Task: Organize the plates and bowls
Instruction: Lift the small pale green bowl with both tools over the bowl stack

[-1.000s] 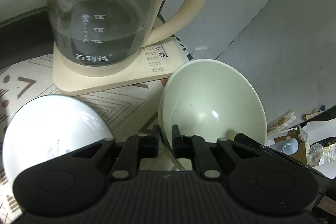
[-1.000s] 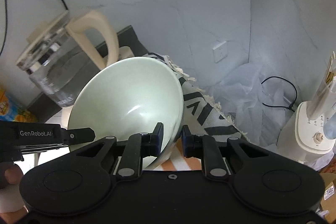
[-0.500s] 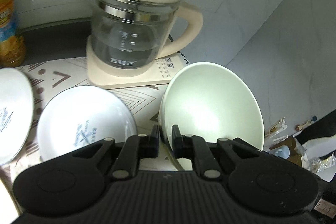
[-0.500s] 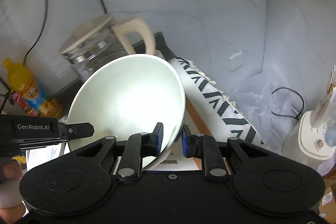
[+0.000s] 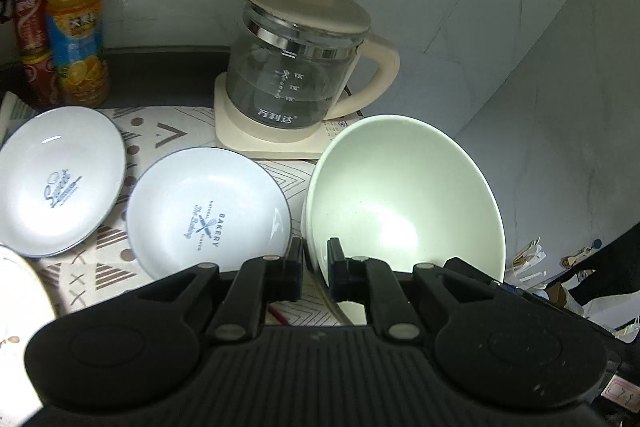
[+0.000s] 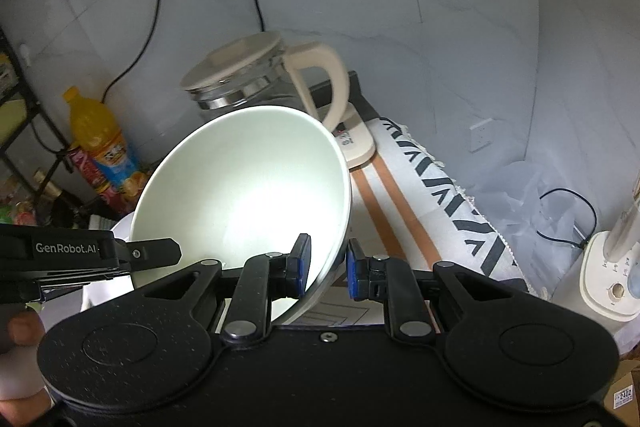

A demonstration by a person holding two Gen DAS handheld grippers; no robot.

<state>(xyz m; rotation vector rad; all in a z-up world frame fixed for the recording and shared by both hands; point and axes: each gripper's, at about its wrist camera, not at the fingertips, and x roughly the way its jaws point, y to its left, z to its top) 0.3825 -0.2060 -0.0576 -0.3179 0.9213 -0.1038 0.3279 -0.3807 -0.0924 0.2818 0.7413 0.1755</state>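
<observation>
A pale green bowl [image 5: 404, 195] hangs tilted above the patterned cloth, held by both grippers. My left gripper [image 5: 315, 267] is shut on the bowl's left rim. In the right wrist view, my right gripper [image 6: 328, 267] pinches the right rim of the same bowl [image 6: 244, 195] between its blue pads. Two white plates with blue lettering lie on the cloth to the left, the nearer plate [image 5: 208, 211] beside the bowl and the farther plate [image 5: 56, 179] beyond it. Part of a third plate's edge [image 5: 20, 299] shows at the lower left.
A glass kettle [image 5: 296, 67] on a cream base stands just behind the bowl. An orange drink bottle [image 5: 76, 11] and a red can [image 5: 32, 39] stand at the back left. The table edge with the hanging cloth [image 6: 440, 195] is on the right, and a white appliance [image 6: 612, 283] stands beyond it.
Both grippers have risen and drawn back from the kettle with the bowl still in them. The two lettered plates and the bottle have come into view on the left.
</observation>
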